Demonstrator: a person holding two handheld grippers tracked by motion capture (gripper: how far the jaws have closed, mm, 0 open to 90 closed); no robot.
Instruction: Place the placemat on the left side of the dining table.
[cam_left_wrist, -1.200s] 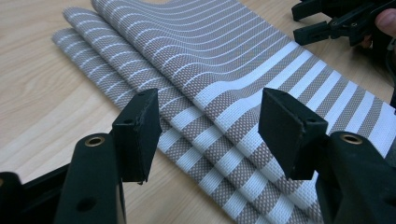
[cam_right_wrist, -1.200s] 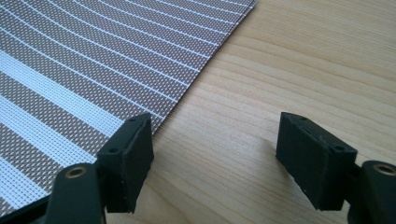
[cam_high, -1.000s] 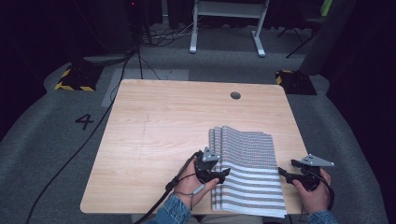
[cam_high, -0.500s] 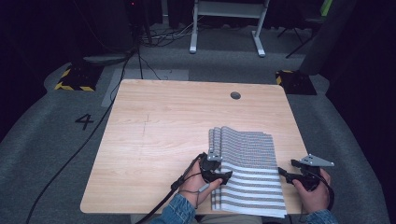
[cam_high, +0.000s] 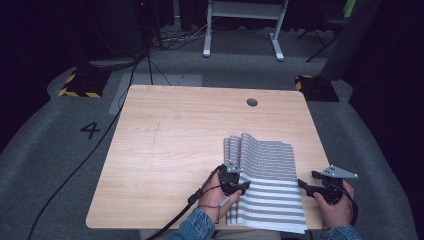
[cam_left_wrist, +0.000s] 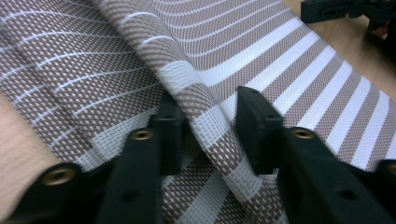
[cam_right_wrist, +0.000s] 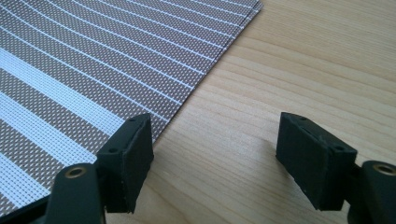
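A brown and white striped woven placemat (cam_high: 270, 165) lies on the near right part of the wooden table (cam_high: 175, 140), its left edge bunched into raised folds. My left gripper (cam_high: 234, 172) is at that left edge. In the left gripper view its jaws have just been closing, and they now pinch one raised fold of the placemat (cam_left_wrist: 303, 70) in my left gripper (cam_left_wrist: 210, 121). My right gripper (cam_high: 306, 185) rests by the mat's right edge. In the right gripper view it (cam_right_wrist: 215, 135) stands open over bare wood, its left pad at the edge of the placemat (cam_right_wrist: 70, 70).
A round cable hole (cam_high: 252, 102) sits near the table's far edge. The table's left half is bare wood. A black cable (cam_high: 100, 145) runs across the grey floor on the left. A white frame (cam_high: 240, 30) stands beyond the table.
My left gripper has shifted slightly onto the mat's bunched left edge and sunk a little. The right hand and gripper have stayed where they were.
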